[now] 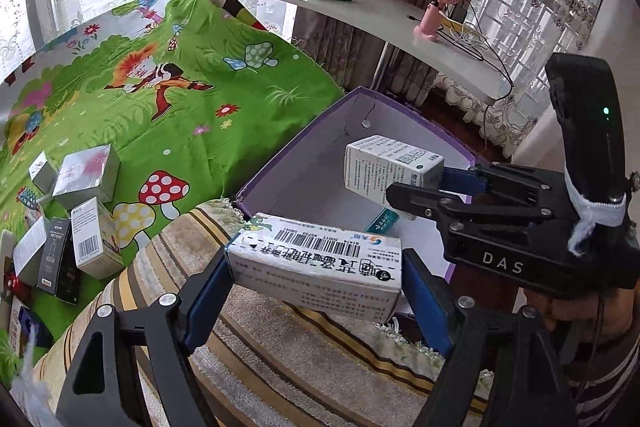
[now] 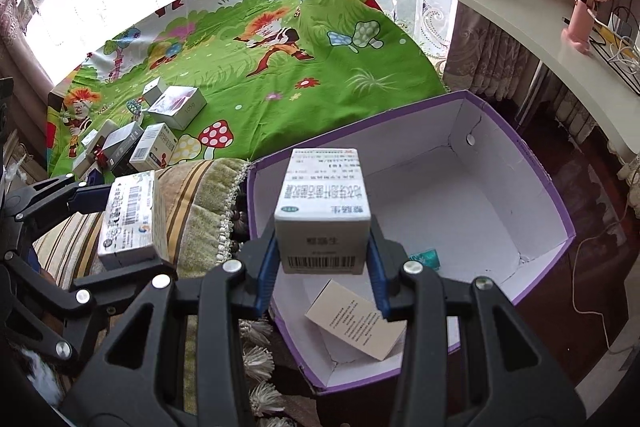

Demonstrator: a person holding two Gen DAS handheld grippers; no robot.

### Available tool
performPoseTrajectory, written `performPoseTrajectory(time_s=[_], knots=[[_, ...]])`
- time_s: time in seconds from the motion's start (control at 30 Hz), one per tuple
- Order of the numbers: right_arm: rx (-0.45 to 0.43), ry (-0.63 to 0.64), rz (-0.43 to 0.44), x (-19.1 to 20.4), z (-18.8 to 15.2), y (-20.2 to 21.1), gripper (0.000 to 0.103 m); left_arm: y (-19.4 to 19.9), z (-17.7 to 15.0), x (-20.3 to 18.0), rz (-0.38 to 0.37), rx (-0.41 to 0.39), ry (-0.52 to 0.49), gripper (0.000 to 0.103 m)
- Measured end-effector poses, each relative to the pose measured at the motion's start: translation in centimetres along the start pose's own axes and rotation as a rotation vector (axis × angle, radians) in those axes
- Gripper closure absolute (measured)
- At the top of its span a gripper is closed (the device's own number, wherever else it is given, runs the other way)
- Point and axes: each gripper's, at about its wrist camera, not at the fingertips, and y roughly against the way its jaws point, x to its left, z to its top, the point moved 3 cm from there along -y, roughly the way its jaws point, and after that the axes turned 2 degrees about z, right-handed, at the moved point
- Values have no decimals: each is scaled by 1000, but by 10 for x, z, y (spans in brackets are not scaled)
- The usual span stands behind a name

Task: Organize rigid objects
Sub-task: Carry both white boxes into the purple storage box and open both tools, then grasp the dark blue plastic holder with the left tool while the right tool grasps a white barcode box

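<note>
Barcodes and upside-down Chinese print cover both cartons. The left gripper (image 1: 316, 287) clamps a long white box (image 1: 316, 267) over the striped cushion (image 1: 280, 359), just short of the purple bin (image 2: 532, 163). The right gripper (image 2: 324, 267), marked "DAS", clamps a white carton (image 2: 324, 211) above the bin's mostly bare floor. More boxes (image 2: 160, 131) lie on the green sheet (image 2: 280, 83).

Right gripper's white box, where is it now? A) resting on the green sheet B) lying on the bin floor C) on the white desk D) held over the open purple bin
D: the right gripper clamps the white box above the purple bin, off its floor.
</note>
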Motion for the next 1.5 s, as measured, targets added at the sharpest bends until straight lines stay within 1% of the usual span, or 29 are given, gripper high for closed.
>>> performPoseTrajectory(time_s=[0.07,0.1,0.13,0.17,0.2,0.23,0.27,0.3,0.33,0.4,0.43,0.5,0.53,0.6,0.7,0.77,0.83,0.87,0.93,1.0,1.07,1.17,1.27,1.33,1.4,1.5], knots=[[1,-11,3,-3,1,1,58,2,1,-5,19,-12,-28,17],[3,-17,3,-5,2,1,52,3,1,-8,31,-21,-43,16],[1,-24,1,-6,2,2,42,6,1,-11,48,-30,-59,16],[-4,-30,-5,-7,2,3,37,7,2,-13,74,-37,-76,16],[-12,-35,-14,-8,3,4,29,9,2,-15,101,-46,-91,16],[-20,-35,-24,-8,4,6,25,11,3,-16,115,-61,-107,16],[-26,-32,-33,-8,5,8,24,14,3,-17,112,-80,-119,16],[-32,-26,-43,-8,6,9,21,17,4,-17,111,-97,-125,16],[-41,-19,-54,-7,7,11,17,20,5,-16,125,-115,-125,16],[-61,-4,-78,-5,10,15,14,28,6,-14,136,-169,-133,16],[-72,6,-96,-4,12,17,12,32,7,-13,131,-195,-140,16],[-97,21,-141,-2,15,20,8,39,8,-10,149,-234,-144,16],[-112,25,-164,-1,17,22,4,42,9,-8,156,-246,-143,16],[-150,27,-193,1,20,27,3,46,11,0,170,-256,-125,16],[-212,65,-218,7,24,34,2,47,12,17,219,-243,-71,16],[-221,94,-230,13,25,34,2,49,11,31,228,-237,-36,16],[-216,108,-217,18,26,32,2,52,8,47,233,-233,5,16],[-214,113,-201,20,26,31,2,53,6,56,239,-230,30,16],[-206,115,-141,25,25,28,2,57,2,74,233,-232,80,16],[-201,102,-69,29,25,27,2,61,-3,95,221,-236,157,16],[-196,96,-28,34,24,24,2,66,-8,117,222,-234,235,16],[-189,107,-17,42,25,19,2,70,-17,147,264,-225,313,16],[-177,106,12,49,27,15,2,73,-27,174,285,-203,390,16],[-174,109,29,55,29,13,2,72,-33,192,297,-174,445,16],[-175,119,42,63,33,11,2,70,-42,212,296,-121,502,17],[-162,143,66,77,40,6,2,71,-56,240,312,-78,589,18]])
